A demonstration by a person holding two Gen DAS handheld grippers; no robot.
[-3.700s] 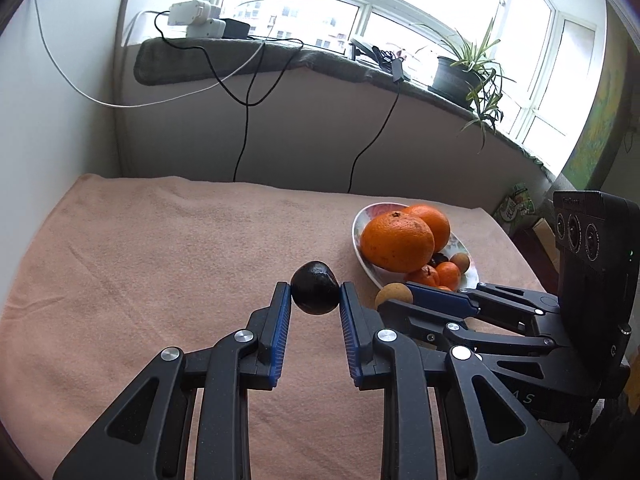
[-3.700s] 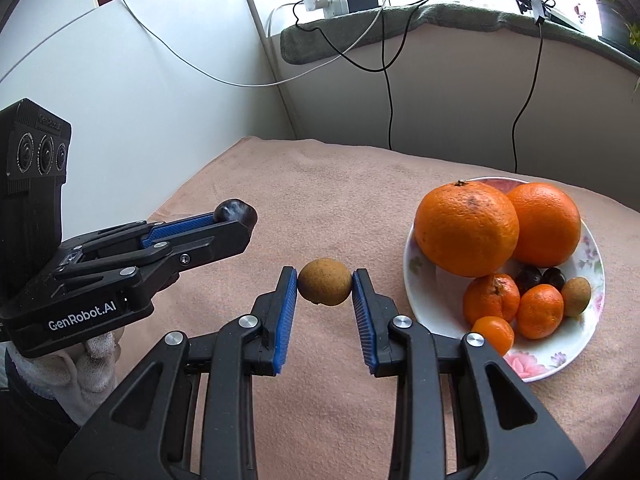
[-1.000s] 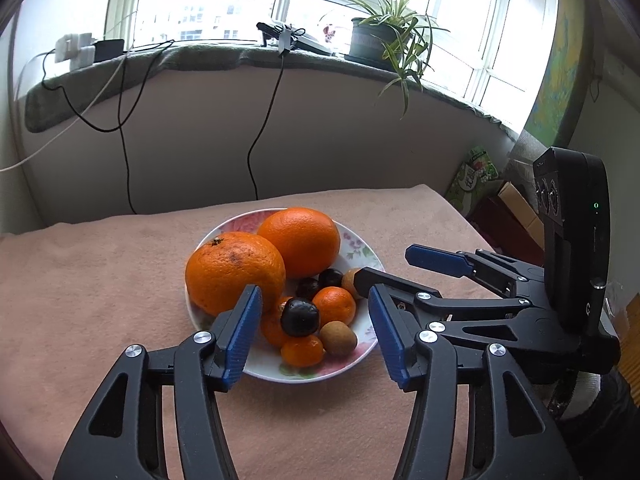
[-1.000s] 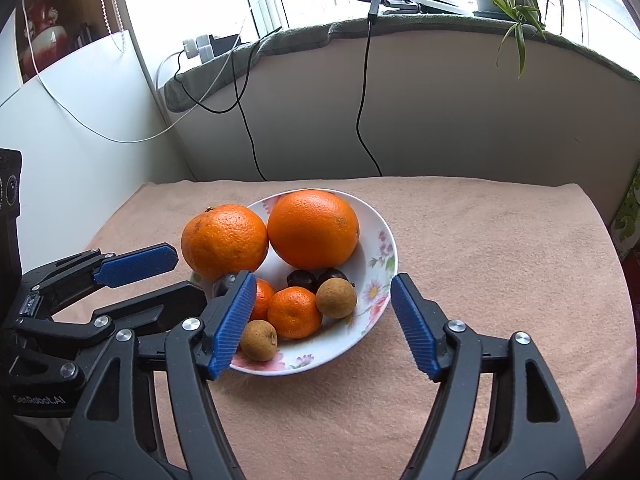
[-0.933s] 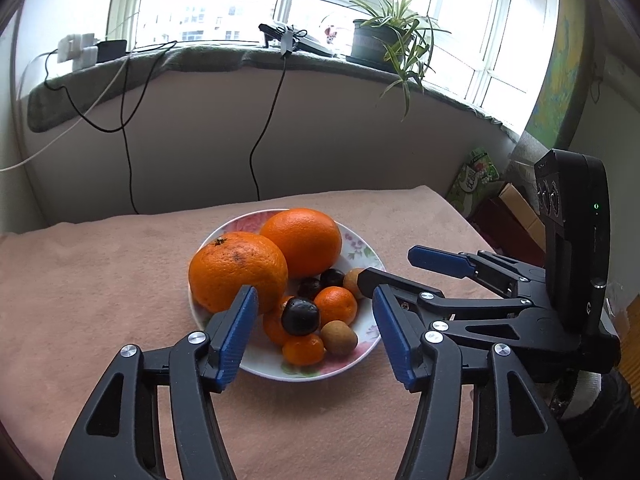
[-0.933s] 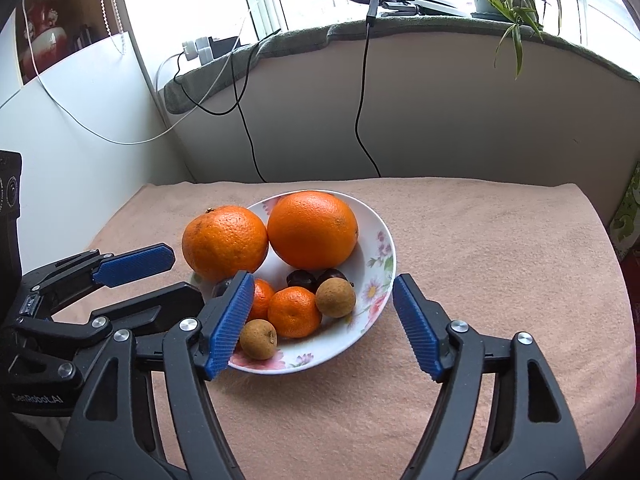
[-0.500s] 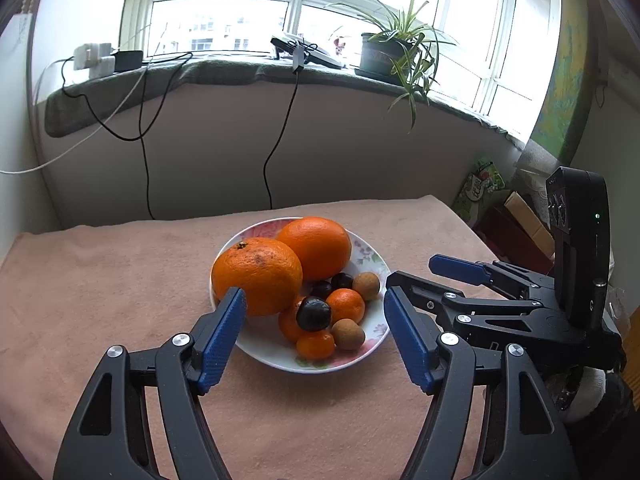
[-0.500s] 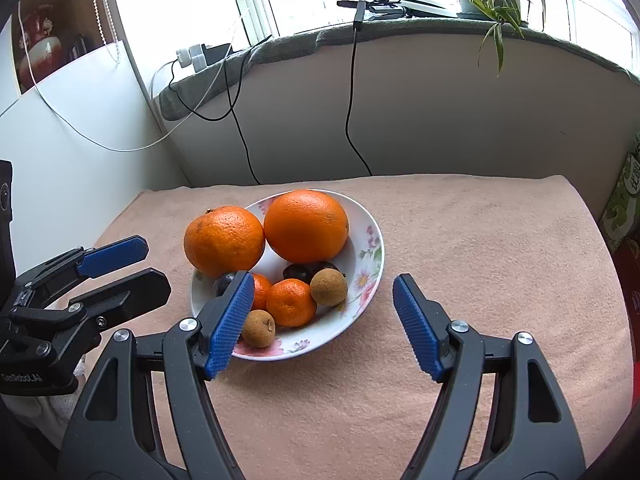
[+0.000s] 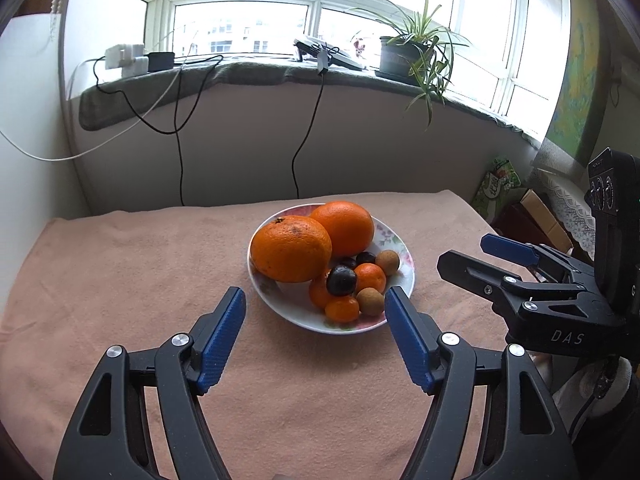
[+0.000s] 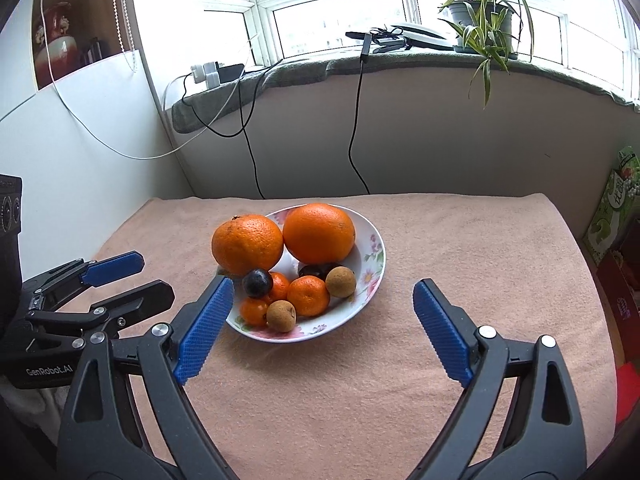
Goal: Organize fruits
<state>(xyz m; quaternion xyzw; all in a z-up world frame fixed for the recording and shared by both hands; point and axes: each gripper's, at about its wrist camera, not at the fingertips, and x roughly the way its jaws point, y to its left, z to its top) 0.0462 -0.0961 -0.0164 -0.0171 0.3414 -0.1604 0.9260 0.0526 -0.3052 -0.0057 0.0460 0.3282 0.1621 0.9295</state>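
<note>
Found all fruit piled on floral plate (image 10: pixel 374 258) at cloth centre, nothing loose, so left gripper (image 9: pixel 316 312) hung empty, jaws apart, near plate; right gripper (image 10: pixel 322 308) empty, jaws opening wider.

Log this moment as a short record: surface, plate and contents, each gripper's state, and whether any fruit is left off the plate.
surface: pink towel covering the table
plate: floral white plate, near the towel's middle
contents: two large oranges, three small mandarins, two brown longans, dark plum in front plus dark fruit behind
left gripper: open, empty
right gripper: jaws opening, nothing between them
fruit off plate: none visible
</note>
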